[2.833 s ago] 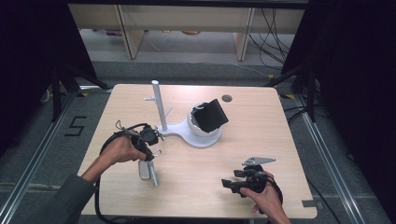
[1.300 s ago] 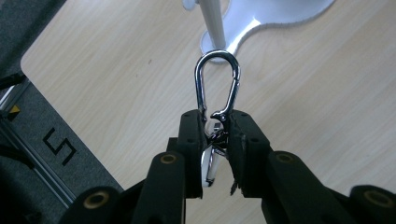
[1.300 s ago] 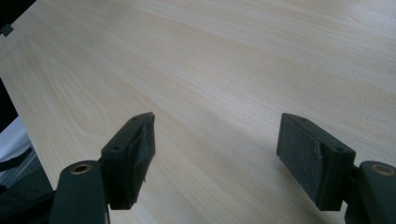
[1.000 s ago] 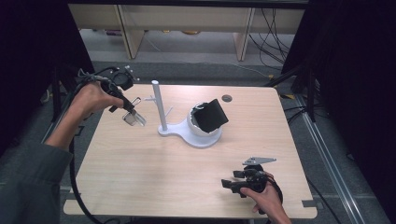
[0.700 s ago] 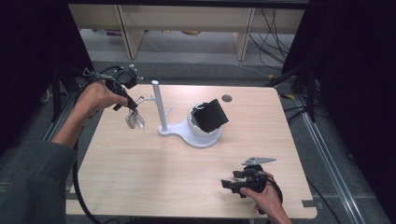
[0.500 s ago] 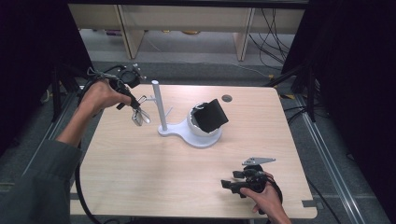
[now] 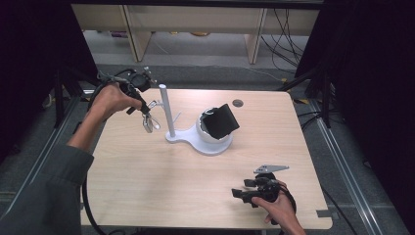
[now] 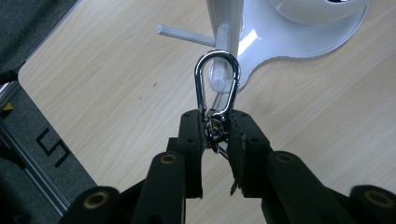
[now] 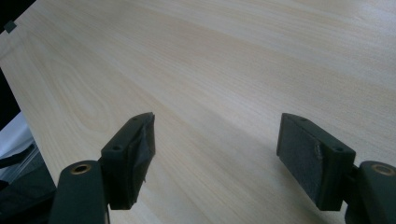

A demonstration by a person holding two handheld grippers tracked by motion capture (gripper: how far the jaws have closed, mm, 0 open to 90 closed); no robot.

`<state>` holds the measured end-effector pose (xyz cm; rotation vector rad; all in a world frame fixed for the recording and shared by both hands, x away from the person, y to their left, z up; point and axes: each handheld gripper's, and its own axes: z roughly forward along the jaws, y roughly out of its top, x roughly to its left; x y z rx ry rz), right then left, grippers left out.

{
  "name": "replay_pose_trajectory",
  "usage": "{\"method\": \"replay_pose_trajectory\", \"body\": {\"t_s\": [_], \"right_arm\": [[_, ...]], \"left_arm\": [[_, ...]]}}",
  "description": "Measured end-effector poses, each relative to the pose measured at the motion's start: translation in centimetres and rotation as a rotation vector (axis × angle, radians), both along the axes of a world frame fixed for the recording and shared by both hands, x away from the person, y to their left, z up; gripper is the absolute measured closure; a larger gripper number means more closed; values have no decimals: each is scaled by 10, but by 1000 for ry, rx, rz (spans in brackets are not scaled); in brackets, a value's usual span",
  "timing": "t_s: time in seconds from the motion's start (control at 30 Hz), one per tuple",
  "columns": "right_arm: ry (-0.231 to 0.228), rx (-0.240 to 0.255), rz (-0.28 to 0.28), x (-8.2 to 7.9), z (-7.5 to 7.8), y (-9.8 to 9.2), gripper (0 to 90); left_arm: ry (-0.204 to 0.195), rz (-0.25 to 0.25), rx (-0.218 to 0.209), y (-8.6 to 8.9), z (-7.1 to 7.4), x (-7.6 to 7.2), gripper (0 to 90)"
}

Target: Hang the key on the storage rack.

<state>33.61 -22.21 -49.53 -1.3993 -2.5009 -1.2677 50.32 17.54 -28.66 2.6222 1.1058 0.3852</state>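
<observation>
A silver carabiner clip [image 8: 217, 84] hangs from my left gripper [image 8: 217, 125], whose jaws are shut on its swivel end. Through the clip's loop I see a short white peg [image 8: 216, 80] on the post of a white stand [image 7: 164, 110]. In the high view the left gripper [image 7: 142, 108] is held in the air just left of that post, with the clip [image 7: 149, 122] dangling under it. A thin rod [image 8: 184, 35] also sticks out of the post. My right gripper [image 7: 243, 192] rests near the table's front right edge, jaws open [image 9: 217, 140] over bare wood.
The stand's flat base [image 7: 188, 138] carries a white bowl-shaped cup [image 7: 208, 134] with a black square block [image 7: 221, 121] leaning in it. A dark round hole [image 7: 238, 103] marks the table's far side. Cables trail off the left edge.
The left hand lifted the clip off the table and carried it to the far left. Over the last second it moved right and slightly down, close to the post. The right gripper stayed put.
</observation>
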Motion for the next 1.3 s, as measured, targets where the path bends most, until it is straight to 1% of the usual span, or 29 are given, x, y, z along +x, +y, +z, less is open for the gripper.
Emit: {"method": "replay_pose_trajectory", "body": {"t_s": [0.13,0.2,0.23,0.3,0.33,0.37,0.4,0.43,0.47,0.5,0.53,0.57,0.6,0.77,0.8,0.83,0.87,0.9,0.93,0.97,1.0,1.03,1.07,1.1,1.2,1.23,1.3], "right_arm": [[2,1,-1,0,0,0,289],[4,2,-3,0,0,0,288],[-8,-6,7,1,0,-1,289],[-7,-5,9,1,0,-1,289],[-7,-7,9,1,0,-1,289],[-8,-3,14,1,-1,-1,288],[-8,-6,10,1,0,-1,289],[15,-6,-11,-1,1,1,289],[16,-4,-17,-2,1,1,289],[-25,-19,3,1,0,-1,289],[-12,-16,3,1,0,-1,289],[15,-3,-4,-1,1,1,289],[3,-7,1,-1,1,0,289],[-3,-8,-5,-1,1,1,289],[7,12,0,0,0,1,289],[1,4,8,0,0,0,289],[31,2,-10,-2,2,1,289],[-4,-7,-4,-1,1,0,289],[-3,-8,-5,-1,1,0,289],[-23,-20,5,1,1,-1,289],[-22,-20,4,1,1,-1,289],[19,16,-8,-1,1,2,289],[21,15,-9,-2,1,2,289],[-4,9,8,0,0,0,289],[3,13,7,0,0,1,289],[40,28,-13,-2,1,3,289],[42,25,-14,-2,1,3,289]], "left_arm": [[14,-5,10,0,-1,2,750],[12,0,3,-1,-3,2,750],[15,-1,3,-1,-3,2,750],[14,-2,2,-2,-4,2,749],[15,-10,9,-3,-4,3,750],[19,-7,10,-3,-4,3,749],[19,-7,10,-4,-5,3,749],[20,-10,10,-5,-5,3,749],[20,-12,15,-5,-5,4,749],[21,-11,17,-6,-6,4,750],[21,-11,15,-7,-6,5,749],[20,-11,12,-8,-7,5,749],[20,-13,16,-9,-8,6,749],[18,-14,17,-11,-10,8,749],[21,-11,17,-12,-10,8,749],[20,-14,21,-12,-11,9,749],[16,-14,12,-12,-11,9,750],[10,-14,7,-12,-11,10,826],[7,-12,17,-12,-11,10,824],[6,-9,12,-12,-11,10,825],[6,-9,9,-12,-11,10,825],[6,-9,2,-12,-10,10,823],[6,-7,6,-12,-10,10,819],[5,-7,8,-12,-10,10,815],[8,-7,5,-11,-10,9,806],[10,-4,3,-11,-10,9,802],[13,-5,8,-11,-10,8,795]]}}
